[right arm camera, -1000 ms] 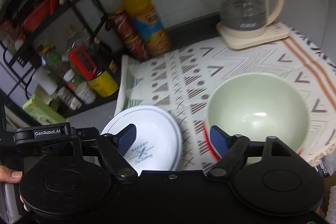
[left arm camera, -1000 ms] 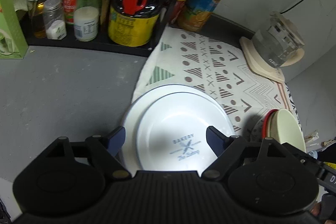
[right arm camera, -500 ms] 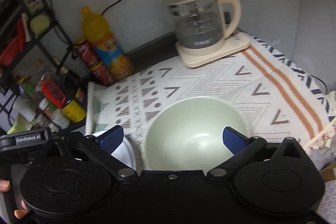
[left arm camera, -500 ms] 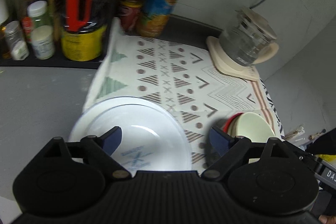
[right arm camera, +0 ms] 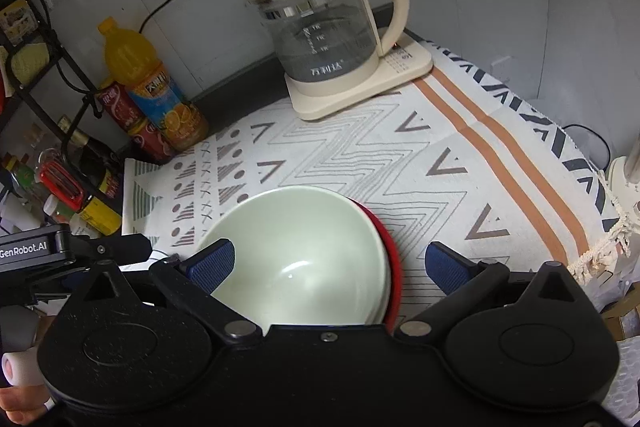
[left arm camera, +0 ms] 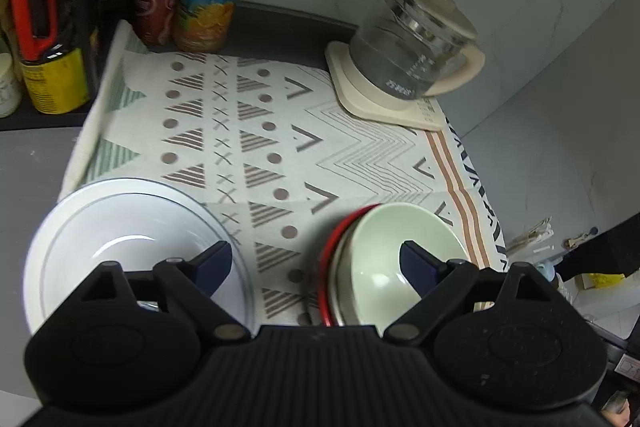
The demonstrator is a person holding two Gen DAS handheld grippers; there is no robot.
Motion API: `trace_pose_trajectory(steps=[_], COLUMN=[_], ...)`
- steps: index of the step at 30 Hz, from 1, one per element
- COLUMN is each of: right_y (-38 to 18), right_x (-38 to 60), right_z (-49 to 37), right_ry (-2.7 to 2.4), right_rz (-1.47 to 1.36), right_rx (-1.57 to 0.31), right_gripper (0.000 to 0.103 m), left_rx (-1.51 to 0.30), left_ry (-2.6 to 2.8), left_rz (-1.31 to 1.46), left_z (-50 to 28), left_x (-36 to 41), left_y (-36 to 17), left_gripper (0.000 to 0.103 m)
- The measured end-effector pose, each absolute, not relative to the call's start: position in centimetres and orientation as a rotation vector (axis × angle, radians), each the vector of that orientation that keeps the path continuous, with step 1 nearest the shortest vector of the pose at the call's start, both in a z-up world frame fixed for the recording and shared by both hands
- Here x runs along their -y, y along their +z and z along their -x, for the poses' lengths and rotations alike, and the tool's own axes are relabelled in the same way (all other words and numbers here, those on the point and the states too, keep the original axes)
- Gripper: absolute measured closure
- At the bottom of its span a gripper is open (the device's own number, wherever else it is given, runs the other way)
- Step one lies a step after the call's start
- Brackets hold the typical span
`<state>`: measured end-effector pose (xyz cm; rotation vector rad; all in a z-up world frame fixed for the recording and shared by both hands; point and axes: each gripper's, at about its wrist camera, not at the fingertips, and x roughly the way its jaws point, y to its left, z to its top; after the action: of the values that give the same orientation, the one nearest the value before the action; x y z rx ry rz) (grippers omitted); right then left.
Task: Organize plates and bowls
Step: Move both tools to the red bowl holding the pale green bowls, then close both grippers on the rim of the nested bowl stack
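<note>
The pale green glazed bowl (right arm camera: 296, 259) sits nested in a red-rimmed bowl (right arm camera: 394, 263) near the front edge of the white patterned cloth (right arm camera: 360, 163) that covers this end of the grey desk (left arm camera: 28, 155), and to its left, half on the cloth and half on the bare desk, lie the white round plates (left arm camera: 120, 239), a smaller one stacked in a larger one. The right gripper (right arm camera: 327, 267) hangs over the green bowl with its jaws spread wide; they have just been opening, the left blue pad sits above the bowl's near rim, the right pad stands out past the red rim over the cloth, and nothing is gripped. The left gripper (left arm camera: 316, 265) hovers between the two stacks, its jaws also wide and just lately opened a little further, one blue pad over the plates' right edge, the other over the green bowl's hollow, holding nothing; whether either pad touches the crockery I cannot tell. At the back of the cloth a clear glass kettle with a cream lid and handle (right arm camera: 320, 31) stands on its cream base. In the back left corner a yellow-capped bottle of orange drink (right arm camera: 152, 91) stands upright beside two red cans (right arm camera: 132, 123), and further left a black wire rack (right arm camera: 44, 67) holds jars and bottles. A person's fingertips (right arm camera: 16, 407) show at the lower left of the right wrist view.
</note>
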<state>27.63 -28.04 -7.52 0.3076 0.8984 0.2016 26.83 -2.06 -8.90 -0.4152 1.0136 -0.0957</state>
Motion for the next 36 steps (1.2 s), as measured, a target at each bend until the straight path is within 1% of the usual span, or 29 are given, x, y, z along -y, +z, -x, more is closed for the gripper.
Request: trace_pose_trajectory(steps=[4, 11, 13, 15, 16, 18, 19, 21, 22, 23, 26, 27, 29, 32, 36], right_y=[-8.6, -10.9, -11.5, -12.2, -12.4, -13.0, -13.3, -13.8, -13.9, -14.1, -14.7, -15.0, -15.3, -15.5, -15.4], right_x=[28.6, 29.2, 29.3, 29.3, 29.3, 29.2, 29.2, 28.9, 28.8, 28.8, 29.0, 29.1, 29.4, 29.3, 29.4], right_z=[-28.3, -29.2, -29.5, -29.7, -29.8, -30.1, -30.2, -30.4, -30.5, -30.6, -31.1, -31.2, -31.4, -31.5, -31.6], right_ry=[0.212, 0.250, 0.261, 0.275, 0.281, 0.299, 0.307, 0.319, 0.320, 0.321, 0.315, 0.315, 0.321, 0.332, 0.337], right_rz=[-0.306, -0.316, -0.322, -0.328, -0.330, -0.332, -0.332, -0.324, -0.313, -0.301, -0.287, -0.289, -0.294, -0.285, -0.285], right_rx=[-0.926, -0.999, -1.023, -1.044, -1.054, -1.074, -1.086, -1.107, -1.113, -1.119, -1.141, -1.147, -1.154, -1.156, -1.156], right_gripper=[0.003, 0.018, 0.022, 0.027, 0.029, 0.039, 0.041, 0.047, 0.048, 0.051, 0.064, 0.066, 0.069, 0.069, 0.072], left_rx=[-1.041, -1.091, -1.103, -1.123, -1.132, -1.147, -1.154, -1.174, -1.184, -1.191, -1.199, -1.202, -1.211, -1.220, -1.217], left_ry=[-0.084, -0.073, -0.068, -0.066, -0.064, -0.066, -0.065, -0.058, -0.052, -0.049, -0.052, -0.052, -0.052, -0.051, -0.050], left_rz=[0.396, 0.406, 0.413, 0.415, 0.420, 0.430, 0.432, 0.437, 0.439, 0.442, 0.466, 0.471, 0.478, 0.491, 0.487], left_z=[-27.3, -27.7, -27.8, -28.0, -28.1, -28.2, -28.3, -28.5, -28.5, -28.6, -28.6, -28.6, -28.7, -29.0, -29.0], left_x=[3.5, 4.5, 4.7, 4.9, 4.9, 5.1, 5.2, 5.5, 5.5, 5.6, 5.7, 5.8, 5.9, 6.0, 6.1], left_y=[-9.9, -11.9, -12.4, -13.0, -13.3, -13.8, -14.1, -14.7, -14.9, -15.2, -15.8, -16.0, -16.4, -16.8, -17.0], left_gripper=[0.015, 0.017, 0.021, 0.030, 0.032, 0.040, 0.042, 0.053, 0.056, 0.061, 0.065, 0.068, 0.071, 0.076, 0.076])
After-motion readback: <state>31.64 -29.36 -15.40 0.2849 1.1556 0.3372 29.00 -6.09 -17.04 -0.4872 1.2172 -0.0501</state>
